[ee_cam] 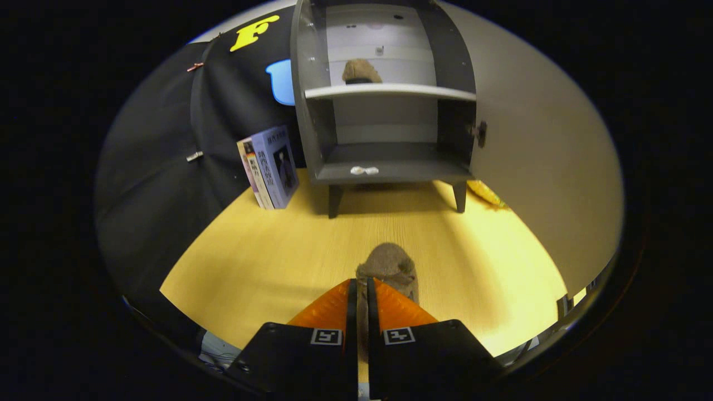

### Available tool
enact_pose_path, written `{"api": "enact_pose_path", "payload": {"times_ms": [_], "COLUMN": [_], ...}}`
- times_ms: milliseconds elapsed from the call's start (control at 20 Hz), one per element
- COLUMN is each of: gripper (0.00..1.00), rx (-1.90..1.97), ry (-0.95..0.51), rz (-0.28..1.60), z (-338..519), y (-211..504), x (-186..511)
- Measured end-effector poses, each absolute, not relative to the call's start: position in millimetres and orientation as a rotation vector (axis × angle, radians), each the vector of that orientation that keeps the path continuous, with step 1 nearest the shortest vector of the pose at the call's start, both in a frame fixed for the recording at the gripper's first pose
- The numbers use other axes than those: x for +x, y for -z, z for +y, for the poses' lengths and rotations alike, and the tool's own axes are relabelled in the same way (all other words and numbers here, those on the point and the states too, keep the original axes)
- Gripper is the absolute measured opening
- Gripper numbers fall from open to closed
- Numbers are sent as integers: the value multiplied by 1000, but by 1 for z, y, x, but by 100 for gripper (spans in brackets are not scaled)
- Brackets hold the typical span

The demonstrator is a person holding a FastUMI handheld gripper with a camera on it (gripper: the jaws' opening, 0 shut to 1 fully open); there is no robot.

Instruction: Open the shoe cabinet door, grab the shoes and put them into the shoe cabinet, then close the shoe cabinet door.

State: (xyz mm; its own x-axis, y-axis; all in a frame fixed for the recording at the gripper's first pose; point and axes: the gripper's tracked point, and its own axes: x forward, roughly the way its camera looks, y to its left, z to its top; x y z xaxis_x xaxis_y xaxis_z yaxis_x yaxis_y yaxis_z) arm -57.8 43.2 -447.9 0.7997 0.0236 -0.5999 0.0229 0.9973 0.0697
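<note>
Over on the left, a pair of books (270, 167) leans by the dark cloth wall, standing on the yellow tabletop (250, 262) just beside the shoe cabinet (384, 94). Moving across to the cabinet itself: it stands open, and one brown shoe (362, 71) already sits on the upper shelf (390, 91), toward the back. The lower shelf holds just a small white scrap (364, 170) near its front lip. Down in front, the gripper (361, 284) is clenched on the second shoe (390, 267), both fingers pressed to its heel end with only a thin strip of it showing between them, and the toe pokes out ahead toward the cabinet, well short of it. Swinging right, the pale door (546, 167) hangs wide open, its small knob (480, 133) showing at the near edge, and something yellow (487, 194) peeks from behind it. So, by the look of things, the door is opened, one shoe is stowed and the second is in hand; left to do are carrying it in, letting go, and closing the door.
</note>
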Motion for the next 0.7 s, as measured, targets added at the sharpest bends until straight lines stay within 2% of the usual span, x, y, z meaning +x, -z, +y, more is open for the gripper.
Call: {"api": "enact_pose_path", "payload": {"times_ms": [200, 350, 500, 700], "gripper": [13, 18, 30, 30], "rx": [64, 58, 60, 65], "ry": [11, 15, 19, 38], "rz": [695, 713, 752, 745], "z": [45, 48, 49, 43], "y": [486, 503, 521, 527], "x": [-56, -53, -50, -36]}}
